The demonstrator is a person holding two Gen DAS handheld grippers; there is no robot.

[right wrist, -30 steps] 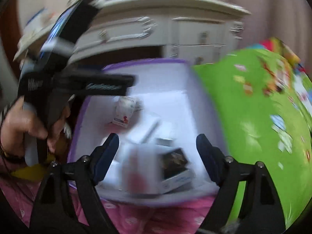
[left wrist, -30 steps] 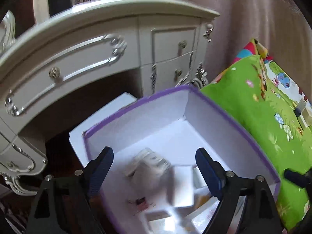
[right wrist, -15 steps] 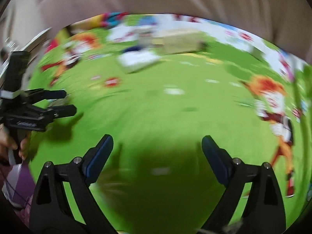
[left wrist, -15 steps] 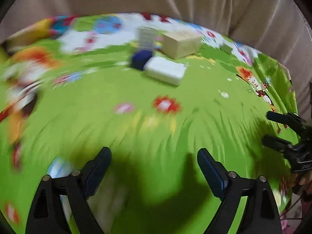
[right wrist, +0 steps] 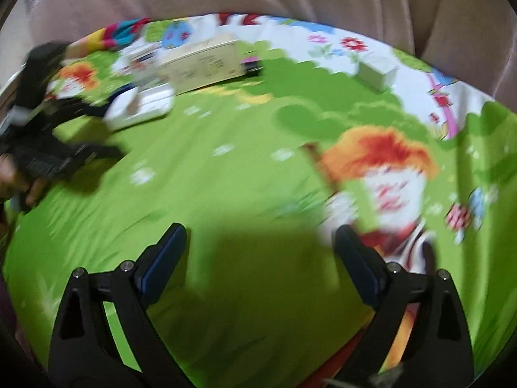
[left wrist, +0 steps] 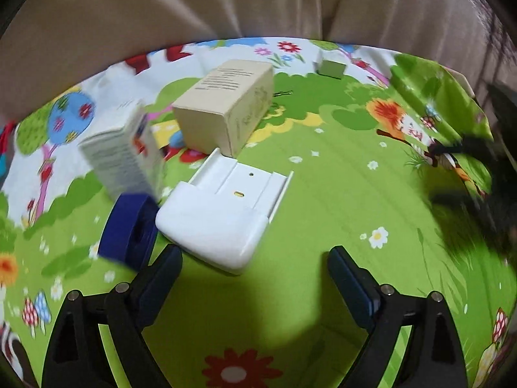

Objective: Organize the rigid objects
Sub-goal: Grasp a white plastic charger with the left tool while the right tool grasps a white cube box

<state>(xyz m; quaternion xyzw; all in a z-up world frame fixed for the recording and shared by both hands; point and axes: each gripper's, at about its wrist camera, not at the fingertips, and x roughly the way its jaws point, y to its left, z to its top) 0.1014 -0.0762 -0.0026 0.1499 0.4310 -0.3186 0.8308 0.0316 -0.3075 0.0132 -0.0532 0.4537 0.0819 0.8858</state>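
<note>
Your left gripper (left wrist: 255, 266) hangs wide open over the green cartoon play mat (left wrist: 323, 194), nothing between its 2 fingers. Just ahead of the left finger lies the white plastic casing (left wrist: 223, 213), flat on the mat, its near corner almost level with that fingertip. Touching it on the left is a dark blue object (left wrist: 127, 231), blurred, tilted up on edge. Behind that stands a white printed box (left wrist: 121, 155), leaning and smeared by motion. Further back, the tan cardboard box (left wrist: 226, 106) sits squarely on the mat, close behind the white casing. Far off near the mat's back edge rests a small grey-green box (left wrist: 329, 68), well apart from the rest. Beyond it all hangs a beige curtain (left wrist: 226, 3).

Your right gripper (right wrist: 260, 252) is spread just as wide, holding nothing, above bare green mat. From its camera the tan cardboard box (right wrist: 203, 63) and white casing (right wrist: 142, 108) sit far left, the small box (right wrist: 376, 72) far right. Your left gripper (right wrist: 106, 131) shows at the left edge, blurred.
</note>
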